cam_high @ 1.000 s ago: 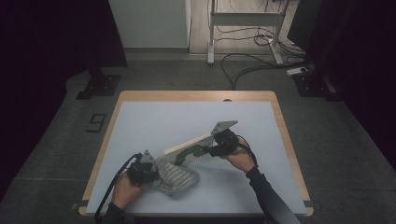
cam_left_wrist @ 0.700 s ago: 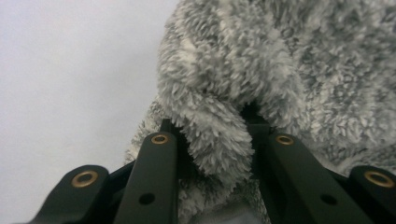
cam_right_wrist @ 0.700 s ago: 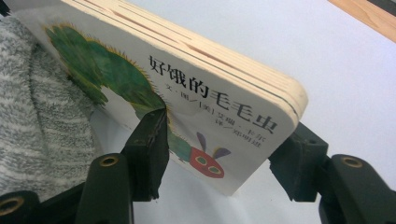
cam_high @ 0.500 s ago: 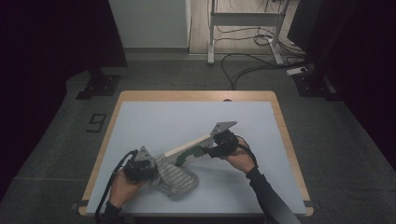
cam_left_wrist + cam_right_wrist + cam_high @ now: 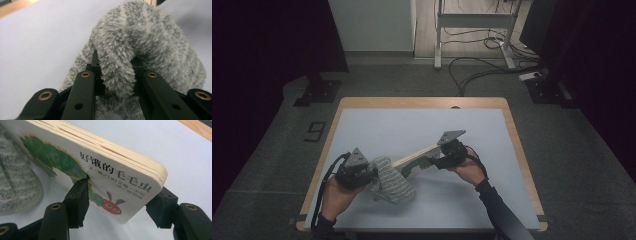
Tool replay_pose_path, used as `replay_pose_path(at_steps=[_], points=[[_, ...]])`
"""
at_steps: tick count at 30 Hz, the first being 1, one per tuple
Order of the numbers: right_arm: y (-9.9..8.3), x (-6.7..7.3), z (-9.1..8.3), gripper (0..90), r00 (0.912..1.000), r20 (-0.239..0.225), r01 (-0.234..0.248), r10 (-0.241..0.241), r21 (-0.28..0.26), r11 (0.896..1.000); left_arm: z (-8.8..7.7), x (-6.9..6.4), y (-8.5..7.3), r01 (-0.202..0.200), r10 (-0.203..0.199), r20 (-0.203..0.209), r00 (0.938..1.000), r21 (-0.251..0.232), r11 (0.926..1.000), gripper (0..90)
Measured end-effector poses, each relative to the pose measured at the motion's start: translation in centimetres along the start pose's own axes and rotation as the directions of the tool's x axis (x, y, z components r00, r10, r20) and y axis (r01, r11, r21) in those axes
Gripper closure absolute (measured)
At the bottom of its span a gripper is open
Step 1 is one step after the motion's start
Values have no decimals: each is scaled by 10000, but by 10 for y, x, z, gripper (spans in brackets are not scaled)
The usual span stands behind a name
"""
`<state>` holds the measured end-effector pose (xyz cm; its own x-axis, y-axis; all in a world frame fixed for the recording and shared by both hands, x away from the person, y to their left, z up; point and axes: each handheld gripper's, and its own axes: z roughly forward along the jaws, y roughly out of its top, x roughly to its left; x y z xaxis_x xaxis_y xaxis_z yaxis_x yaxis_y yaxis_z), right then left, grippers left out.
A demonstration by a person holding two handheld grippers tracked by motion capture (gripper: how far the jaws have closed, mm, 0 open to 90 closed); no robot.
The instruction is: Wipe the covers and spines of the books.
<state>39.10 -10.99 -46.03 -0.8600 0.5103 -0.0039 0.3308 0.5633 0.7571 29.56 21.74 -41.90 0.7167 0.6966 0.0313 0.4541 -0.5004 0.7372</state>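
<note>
- Sock (image 5: 392, 181): fuzzy, grey-striped, sitting at about 7 o'clock on the counter (image 5: 422, 125), its open end up off the surface.
- Left hand-held gripper (image 5: 368, 172) is pinching the sock's cuff; in the left gripper view a fold of fluff (image 5: 117, 72) is squeezed tight between the jaws.
- Right hand-held gripper (image 5: 443, 162) clamps the corner of a board book (image 5: 100, 170), one jaw on the caterpillar cover, the other on the back.
- The book (image 5: 417, 157) slants from the right gripper down toward 8 o'clock, its far end at the sock.
- What's changed: a second ago the sock lay flatter on the counter beneath the book; now the left gripper has come up and the cuff with it, bunching the sock round the book's tip.
- The right gripper and book have held steady.
- My read: the sock is being drawn over the book, and only the tip is in so far.
</note>
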Motion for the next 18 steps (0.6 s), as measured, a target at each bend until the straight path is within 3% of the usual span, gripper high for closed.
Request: replay_pose_path(at_steps=[6, 18], points=[[0, 0, 0, 381, 10000, 20, -32, 32, 12, 10000, 7, -2, -7, 41, -42, 67, 10000, 138, 9999, 729], [1, 0, 1, 381, 10000, 55, -46, 46, 11, 10000, 38, -3, -32, 386, -408, 321, 9987, 672, 9970, 729]])
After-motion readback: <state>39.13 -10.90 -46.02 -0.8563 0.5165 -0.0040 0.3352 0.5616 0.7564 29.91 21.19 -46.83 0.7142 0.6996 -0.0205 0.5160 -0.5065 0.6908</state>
